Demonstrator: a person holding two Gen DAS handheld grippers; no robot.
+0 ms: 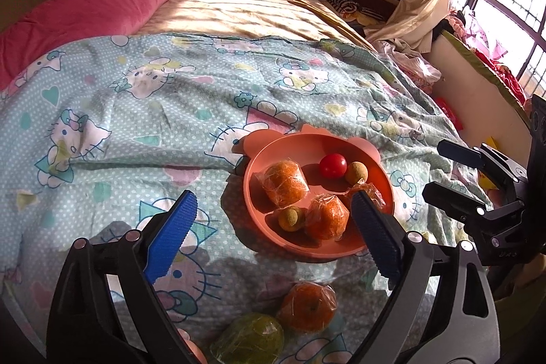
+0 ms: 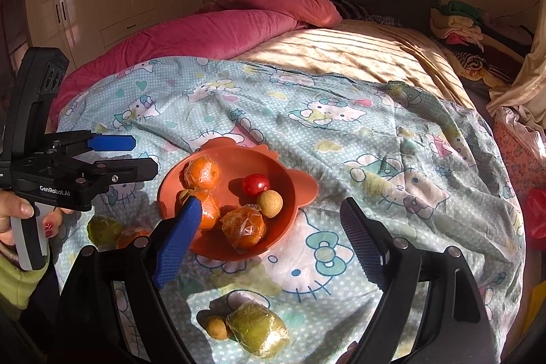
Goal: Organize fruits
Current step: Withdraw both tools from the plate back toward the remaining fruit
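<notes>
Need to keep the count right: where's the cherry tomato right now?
The cherry tomato is in the orange plate, far side, touching a small tan fruit; in the left wrist view it sits toward the plate's far right.

A plate [image 2: 300,190] sits on the sheet [image 2: 375,132], well in from its far edge. In it lie three wrapped oranges [image 2: 202,173], a tomato [image 2: 256,184] and small round fruits [image 2: 269,203] (one half hidden). Near the sheet's near edge lie a wrapped fruit [image 2: 257,328] touching another small one [image 2: 217,327].
</notes>
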